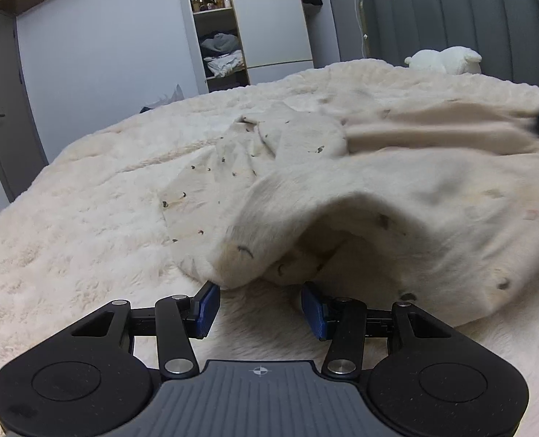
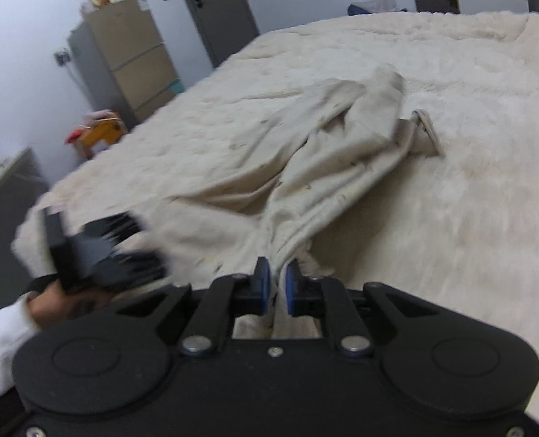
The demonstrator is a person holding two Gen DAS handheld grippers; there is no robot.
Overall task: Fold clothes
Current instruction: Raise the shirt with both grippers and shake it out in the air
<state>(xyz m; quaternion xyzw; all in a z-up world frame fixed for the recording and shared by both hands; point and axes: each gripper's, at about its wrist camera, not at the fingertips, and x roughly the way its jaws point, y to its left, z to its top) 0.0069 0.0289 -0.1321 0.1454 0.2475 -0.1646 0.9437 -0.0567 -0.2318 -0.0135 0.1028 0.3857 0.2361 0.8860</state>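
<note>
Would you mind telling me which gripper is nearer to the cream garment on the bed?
Right. The right gripper is shut on the cream garment, cloth pinched between its fingers. The left gripper is open just short of its edge.

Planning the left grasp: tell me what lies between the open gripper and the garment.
Only bare fluffy blanket separates the left hand-held gripper from the garment, per the left wrist view.

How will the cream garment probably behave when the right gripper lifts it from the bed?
The cream garment will probably hang limp, since it already bunches into soft folds where the right gripper pinches it. It looks light: one raised edge holds an open hollow near the left gripper. On the fluffy blanket it may drag rather than slide.
</note>
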